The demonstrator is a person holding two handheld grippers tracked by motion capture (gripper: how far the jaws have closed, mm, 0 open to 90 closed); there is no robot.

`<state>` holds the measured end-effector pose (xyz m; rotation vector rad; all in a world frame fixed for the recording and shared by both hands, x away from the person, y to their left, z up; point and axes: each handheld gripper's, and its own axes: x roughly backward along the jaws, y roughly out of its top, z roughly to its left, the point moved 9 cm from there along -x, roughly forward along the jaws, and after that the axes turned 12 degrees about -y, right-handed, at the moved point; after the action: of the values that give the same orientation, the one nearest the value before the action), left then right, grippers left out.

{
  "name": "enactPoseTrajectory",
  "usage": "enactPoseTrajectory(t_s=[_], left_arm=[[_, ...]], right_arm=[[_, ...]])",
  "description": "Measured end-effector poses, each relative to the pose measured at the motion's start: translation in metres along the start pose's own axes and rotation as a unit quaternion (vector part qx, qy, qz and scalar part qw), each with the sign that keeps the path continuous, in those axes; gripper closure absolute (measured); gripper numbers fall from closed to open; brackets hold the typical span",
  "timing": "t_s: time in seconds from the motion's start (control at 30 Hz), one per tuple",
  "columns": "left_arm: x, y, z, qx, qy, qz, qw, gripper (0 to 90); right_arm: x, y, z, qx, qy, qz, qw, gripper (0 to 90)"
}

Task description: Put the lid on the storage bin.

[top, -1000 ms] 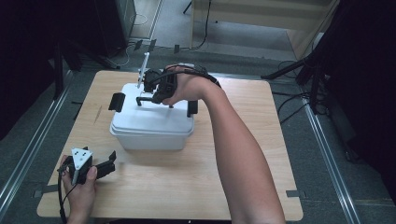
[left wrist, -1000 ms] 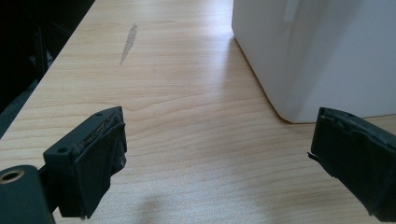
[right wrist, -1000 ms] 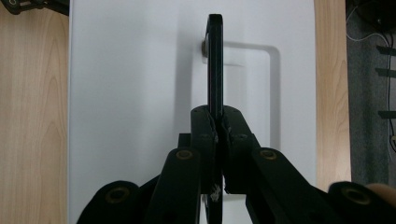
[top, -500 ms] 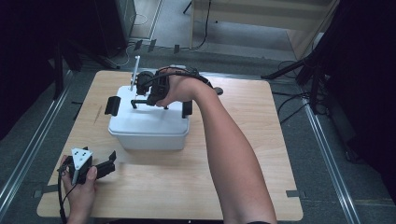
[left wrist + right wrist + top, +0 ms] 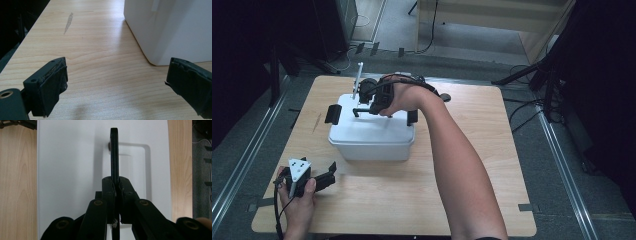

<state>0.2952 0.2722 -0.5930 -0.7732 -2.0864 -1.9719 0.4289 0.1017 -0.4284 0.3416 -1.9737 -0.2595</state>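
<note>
Your high view looks forward and down over the whole table (image 5: 472, 200). Your left gripper view sits low, close to the tabletop, facing the box (image 5: 170, 27) side. Your right gripper view looks straight down, close onto that box's lid (image 5: 70, 170).

White box (image 5: 371, 134) sits left of centre on the desk (image 5: 472, 165); right half and front strip of the desk are bare wood, open for passing. Right tool (image 5: 371, 102) and its arm cross over the box lid, jaws clamped on the upright black handle (image 5: 114, 152). Left tool (image 5: 319, 179) at the front-left corner, jaws apart, bare desk between them, box wall (image 5: 165, 27) just ahead on its right.
</note>
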Motion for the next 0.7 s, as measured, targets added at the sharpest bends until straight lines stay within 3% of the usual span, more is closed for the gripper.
enactPoseTrajectory(t_s=[0.07,0.13,0.17,0.3,0.4,0.5,0.6,0.7], left_arm=[[0.000,0.000,0.000,0.001,0.001,-0.002,1.0000,4.1],[0.000,0.000,0.000,0.003,0.001,-0.002,1.0000,4.1],[0.000,0.000,0.000,0.003,0.001,-0.001,1.0000,4.1],[0.000,0.000,0.000,0.004,0.001,-0.002,1.0000,4.1],[0.000,0.000,0.000,0.002,0.001,-0.001,1.0000,4.1],[0.000,0.000,0.000,0.001,0.000,0.000,1.0000,4.1],[0.000,0.000,0.000,0.001,0.001,0.001,1.0000,4.1],[0.000,0.000,0.000,-0.001,0.001,0.002,1.0000,4.1]], right_arm=[[0.001,-0.001,0.004,-0.004,0.012,0.004,0.9999,78.1],[0.001,0.000,0.009,-0.009,0.029,0.004,0.9995,62.6],[0.002,-0.001,0.010,-0.012,0.032,0.006,0.9994,59.0],[0.003,-0.003,0.010,-0.024,0.036,0.005,0.9991,35.3],[0.003,-0.008,0.011,-0.023,0.027,0.022,0.9991,14.1],[0.005,-0.012,0.014,-0.040,0.041,0.035,0.9978,0.3],[0.007,-0.018,0.014,-0.035,0.041,0.032,0.9980,0.0],[0.006,-0.024,0.011,-0.040,0.024,0.032,0.9984,0.0]])
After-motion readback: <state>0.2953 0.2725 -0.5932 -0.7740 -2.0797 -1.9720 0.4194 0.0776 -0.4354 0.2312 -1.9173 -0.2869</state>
